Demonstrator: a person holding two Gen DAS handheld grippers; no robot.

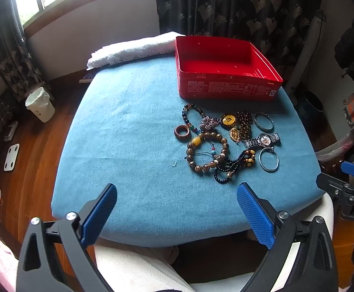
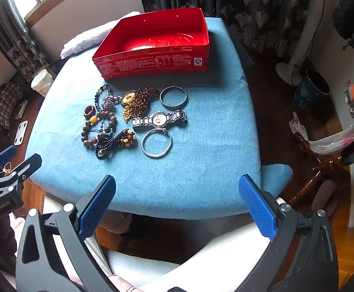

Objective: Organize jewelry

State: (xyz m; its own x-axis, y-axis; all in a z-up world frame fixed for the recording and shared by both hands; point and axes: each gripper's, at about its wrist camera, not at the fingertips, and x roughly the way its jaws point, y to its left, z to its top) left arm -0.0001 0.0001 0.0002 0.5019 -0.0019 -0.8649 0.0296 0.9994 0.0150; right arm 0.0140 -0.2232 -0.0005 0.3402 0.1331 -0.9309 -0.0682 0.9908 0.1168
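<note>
Jewelry waiting, nothing picked up yet

Left gripper (image 1: pixel 177 209) and right gripper (image 2: pixel 177 202) hover at the counter's (image 2: pixel 201 165) near edge, jaws spread and empty; beyond, jewelry pile (image 2: pixel 128 119) clustered just before the open red tin (image 2: pixel 152 60), likely its destination.

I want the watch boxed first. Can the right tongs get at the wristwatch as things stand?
Probably yes. The right tongs are open, holding nothing, and only bare blue cloth lies between them and the wristwatch. The silver bangle sits close against it on the near side, so it may get nudged.
</note>
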